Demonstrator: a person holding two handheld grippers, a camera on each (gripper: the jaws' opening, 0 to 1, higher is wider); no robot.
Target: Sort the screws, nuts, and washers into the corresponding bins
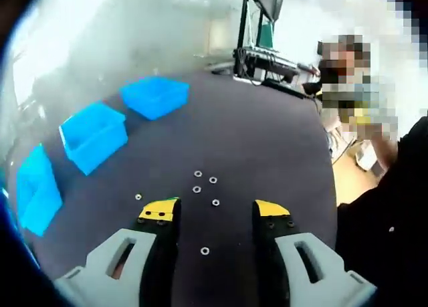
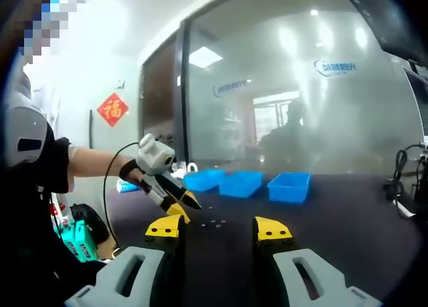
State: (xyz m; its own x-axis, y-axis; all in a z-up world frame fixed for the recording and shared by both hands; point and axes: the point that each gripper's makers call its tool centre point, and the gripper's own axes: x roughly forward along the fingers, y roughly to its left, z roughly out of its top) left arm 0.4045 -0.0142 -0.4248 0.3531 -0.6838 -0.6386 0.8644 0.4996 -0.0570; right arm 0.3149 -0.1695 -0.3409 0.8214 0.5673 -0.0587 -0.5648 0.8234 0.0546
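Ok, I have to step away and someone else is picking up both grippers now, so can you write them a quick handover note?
Left gripper: open, holding nothing, low over the dark table.
Right gripper: open, holding nothing, further back.
Small washers or nuts lie loose on the table just ahead of the left gripper's fingers, one between them.
Three blue bins sit in a row at the far edge; contents can't be seen.
Done: nothing evident. Left: pick up and sort every loose piece.
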